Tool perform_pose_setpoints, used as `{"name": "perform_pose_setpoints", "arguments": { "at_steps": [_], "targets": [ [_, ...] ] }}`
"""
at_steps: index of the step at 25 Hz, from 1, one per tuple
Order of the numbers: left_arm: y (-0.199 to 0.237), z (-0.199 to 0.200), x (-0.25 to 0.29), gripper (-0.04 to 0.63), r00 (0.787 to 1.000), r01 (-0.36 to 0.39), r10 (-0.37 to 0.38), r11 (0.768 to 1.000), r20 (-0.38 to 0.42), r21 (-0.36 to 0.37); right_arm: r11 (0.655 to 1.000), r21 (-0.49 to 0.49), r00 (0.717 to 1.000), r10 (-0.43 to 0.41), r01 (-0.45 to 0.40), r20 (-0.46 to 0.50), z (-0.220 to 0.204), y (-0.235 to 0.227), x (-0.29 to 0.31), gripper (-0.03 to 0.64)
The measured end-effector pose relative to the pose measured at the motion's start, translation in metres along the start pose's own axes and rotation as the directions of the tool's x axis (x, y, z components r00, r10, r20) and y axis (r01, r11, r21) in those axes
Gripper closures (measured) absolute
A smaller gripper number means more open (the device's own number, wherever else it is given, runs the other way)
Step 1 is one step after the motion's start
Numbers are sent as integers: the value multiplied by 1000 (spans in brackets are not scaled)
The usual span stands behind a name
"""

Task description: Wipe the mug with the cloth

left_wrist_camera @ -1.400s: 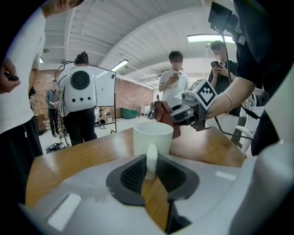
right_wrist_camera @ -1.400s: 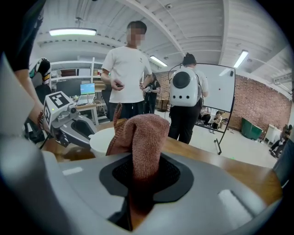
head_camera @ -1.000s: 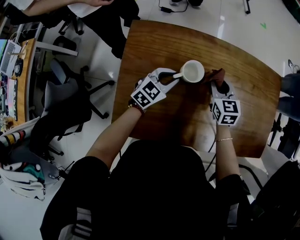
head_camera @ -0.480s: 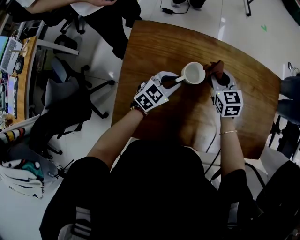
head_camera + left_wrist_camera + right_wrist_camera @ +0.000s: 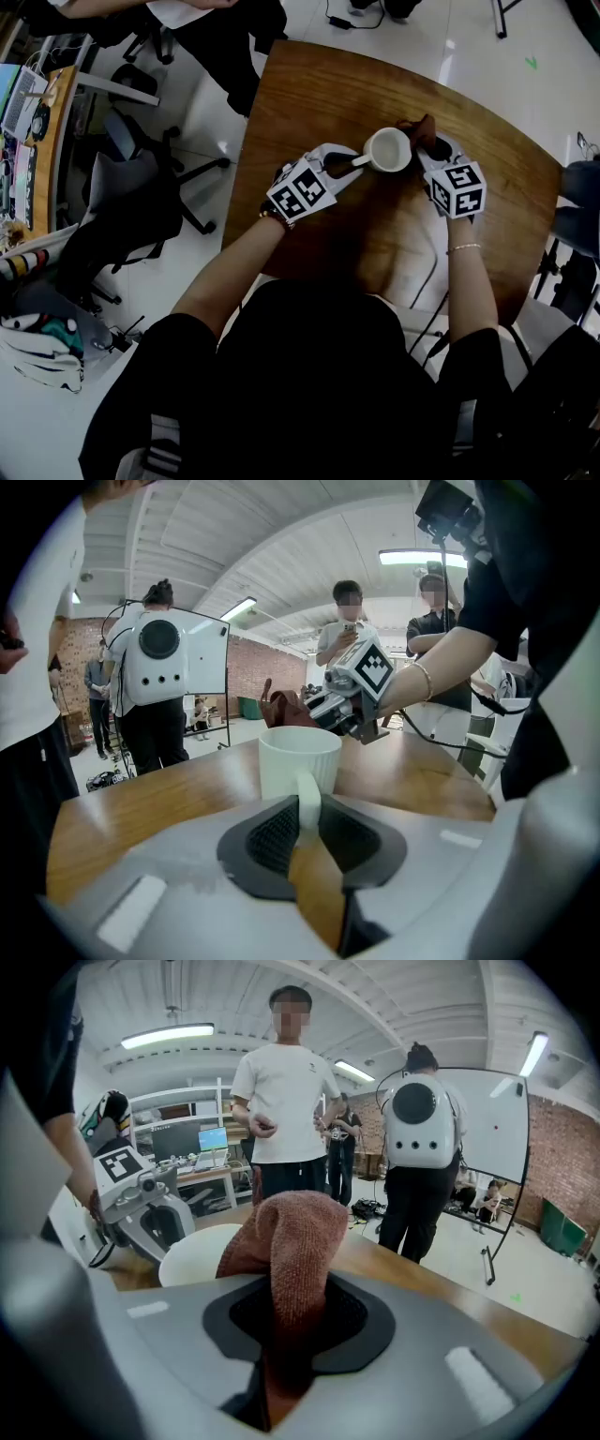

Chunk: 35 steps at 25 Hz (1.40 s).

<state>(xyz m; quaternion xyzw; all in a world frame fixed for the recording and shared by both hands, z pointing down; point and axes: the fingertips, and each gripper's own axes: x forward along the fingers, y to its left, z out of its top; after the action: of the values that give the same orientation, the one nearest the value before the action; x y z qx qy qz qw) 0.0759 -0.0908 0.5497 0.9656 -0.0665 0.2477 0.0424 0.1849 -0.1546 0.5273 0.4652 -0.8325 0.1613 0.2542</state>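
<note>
A white ribbed mug [image 5: 388,149] stands upright on the round wooden table [image 5: 487,187]. My left gripper [image 5: 345,159] is shut on the mug's handle [image 5: 308,795], coming in from the mug's left. My right gripper [image 5: 433,148] is shut on a reddish-brown cloth [image 5: 289,1232], which bunches up above the jaws. In the head view the cloth [image 5: 419,129] lies against the mug's far right side. In the right gripper view the mug's [image 5: 198,1253] rim shows just left of the cloth. The left gripper view shows the mug [image 5: 297,757] straight ahead and the right gripper [image 5: 330,706] behind it.
Office chairs [image 5: 141,178] and a desk with screens [image 5: 28,103] stand left of the table. Several people stand around the table's far side [image 5: 289,1101]. A cable [image 5: 427,281] hangs off the table's near edge.
My right gripper has carried the cloth up and leftward, from the mug's right side round to its far right side. The left gripper and mug have barely moved.
</note>
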Motion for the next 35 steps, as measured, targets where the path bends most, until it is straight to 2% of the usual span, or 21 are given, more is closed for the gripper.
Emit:
{"name": "perform_pose_setpoints", "arguments": {
  "at_steps": [8,13,17,21,30,32,35],
  "targets": [
    [2,0,-1,525,1000,14,-14,1000,1,10,997,-14,995,80,-81,-52,-14,3,10,540],
    [2,0,-1,525,1000,8,-8,1000,2,7,994,-27,994,107,-106,6,10,-5,10,540],
    [3,1,-1,525,1000,3,-3,1000,4,1,975,-89,978,208,-205,26,36,4,14,540],
    [2,2,0,525,1000,4,-4,1000,3,0,953,-131,962,273,-273,-17,40,11,23,540],
    [0,-2,3,525,1000,16,-16,1000,-9,-4,958,-86,961,267,-272,-73,10,4,29,540],
    [1,-2,1,525,1000,11,-12,1000,-3,-8,964,-89,967,242,-249,-79,8,3,29,540],
    [1,0,-1,525,1000,-8,8,1000,14,-18,982,-96,986,159,-164,-56,7,0,22,540]
  ]
}}
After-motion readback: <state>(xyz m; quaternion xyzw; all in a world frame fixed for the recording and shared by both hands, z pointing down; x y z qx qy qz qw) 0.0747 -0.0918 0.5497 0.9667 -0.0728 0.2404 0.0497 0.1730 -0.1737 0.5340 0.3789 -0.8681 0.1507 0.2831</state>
